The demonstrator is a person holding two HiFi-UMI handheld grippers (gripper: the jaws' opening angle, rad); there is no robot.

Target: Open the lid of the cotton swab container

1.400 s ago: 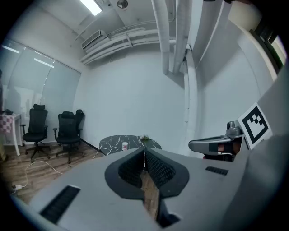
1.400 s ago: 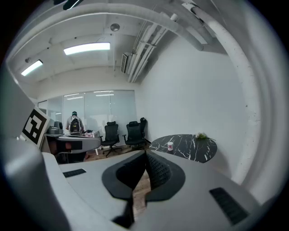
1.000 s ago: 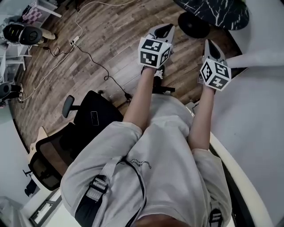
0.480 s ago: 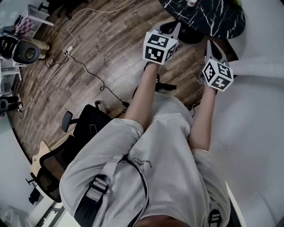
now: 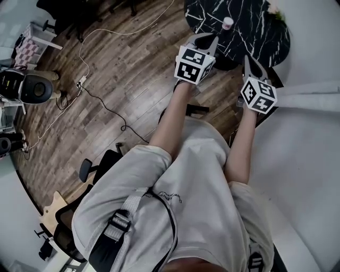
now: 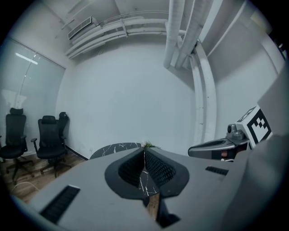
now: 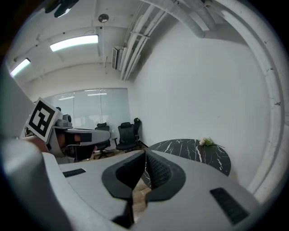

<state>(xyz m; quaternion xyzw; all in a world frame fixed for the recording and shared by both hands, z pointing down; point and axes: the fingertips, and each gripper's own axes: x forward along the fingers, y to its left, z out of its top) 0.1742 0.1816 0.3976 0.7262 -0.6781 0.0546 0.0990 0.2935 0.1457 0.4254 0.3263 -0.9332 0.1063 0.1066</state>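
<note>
A small white container with a pinkish top (image 5: 227, 23) stands on the round black marble table (image 5: 265, 32) at the top of the head view. My left gripper (image 5: 208, 38) is shut and empty, its tip at the table's near edge, short of the container. My right gripper (image 5: 248, 57) is also shut and empty, over the table's near rim. In the left gripper view the shut jaws (image 6: 144, 151) point at the table (image 6: 113, 149). In the right gripper view the shut jaws (image 7: 145, 153) face the table (image 7: 198, 151). The container is hidden in both gripper views.
A small bunch of flowers (image 5: 274, 9) lies at the table's far side, the flowers (image 7: 207, 141) also showing in the right gripper view. Office chairs (image 6: 49, 135) stand at the left wall. A cable (image 5: 101, 101) runs over the wooden floor, and a white wall (image 5: 308, 159) is at the right.
The person has walked toward the table, which has come further into view with the container on it. Both shut grippers have moved forward with the person.
</note>
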